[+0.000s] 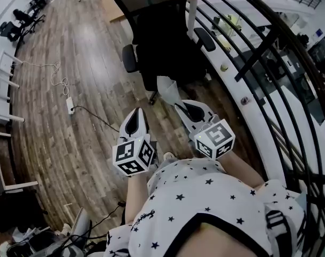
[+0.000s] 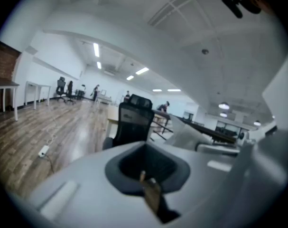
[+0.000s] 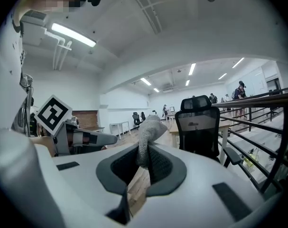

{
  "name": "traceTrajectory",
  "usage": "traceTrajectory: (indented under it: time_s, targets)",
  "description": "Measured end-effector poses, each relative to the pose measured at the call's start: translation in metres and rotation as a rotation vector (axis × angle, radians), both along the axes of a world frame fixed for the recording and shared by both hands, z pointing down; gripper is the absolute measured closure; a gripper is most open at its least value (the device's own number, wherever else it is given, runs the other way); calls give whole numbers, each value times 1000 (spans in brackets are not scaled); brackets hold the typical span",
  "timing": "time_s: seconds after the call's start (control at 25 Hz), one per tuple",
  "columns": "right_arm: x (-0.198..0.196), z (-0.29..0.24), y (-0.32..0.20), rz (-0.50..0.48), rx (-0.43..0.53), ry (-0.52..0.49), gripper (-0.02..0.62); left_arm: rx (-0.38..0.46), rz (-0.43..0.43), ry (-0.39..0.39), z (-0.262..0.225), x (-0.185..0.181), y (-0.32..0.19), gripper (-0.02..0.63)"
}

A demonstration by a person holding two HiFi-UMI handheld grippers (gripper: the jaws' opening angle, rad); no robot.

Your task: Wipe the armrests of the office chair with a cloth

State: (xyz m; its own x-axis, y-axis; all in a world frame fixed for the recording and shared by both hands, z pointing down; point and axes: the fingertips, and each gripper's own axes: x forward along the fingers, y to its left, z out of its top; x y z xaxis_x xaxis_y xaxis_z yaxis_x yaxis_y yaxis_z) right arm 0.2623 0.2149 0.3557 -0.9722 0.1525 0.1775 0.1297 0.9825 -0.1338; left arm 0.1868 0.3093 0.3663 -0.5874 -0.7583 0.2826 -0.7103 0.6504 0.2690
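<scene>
The office chair [image 1: 157,36] stands at 12 o'clock, well apart, its armrests [image 1: 129,58] apparently not yet wiped. The right tongs [image 3: 144,161] pinch the cloth [image 3: 151,129] by one end; the left tongs [image 2: 146,171] are closed and empty. With so thin a grip, rubbing may drag the cloth free.

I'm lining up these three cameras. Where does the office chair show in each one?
Head view: office chair at top centre, seen from above.
Left gripper view: office chair near the centre, upright.
Right gripper view: office chair right of centre, upright.
Shared landmark: the pale wooden desk next to the chair, in all three views.
</scene>
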Motion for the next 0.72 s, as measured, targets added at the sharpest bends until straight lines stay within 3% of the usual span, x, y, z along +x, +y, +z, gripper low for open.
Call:
traceTrajectory:
  time_s: [0.48, 0.72]
  targets:
    - [-24, 6, 11, -10, -44, -17, 558, -23, 45, -12, 3, -25, 4, 601]
    - [-60, 13, 27, 21, -44, -10, 558, -37, 71, -15, 10, -58, 22, 601]
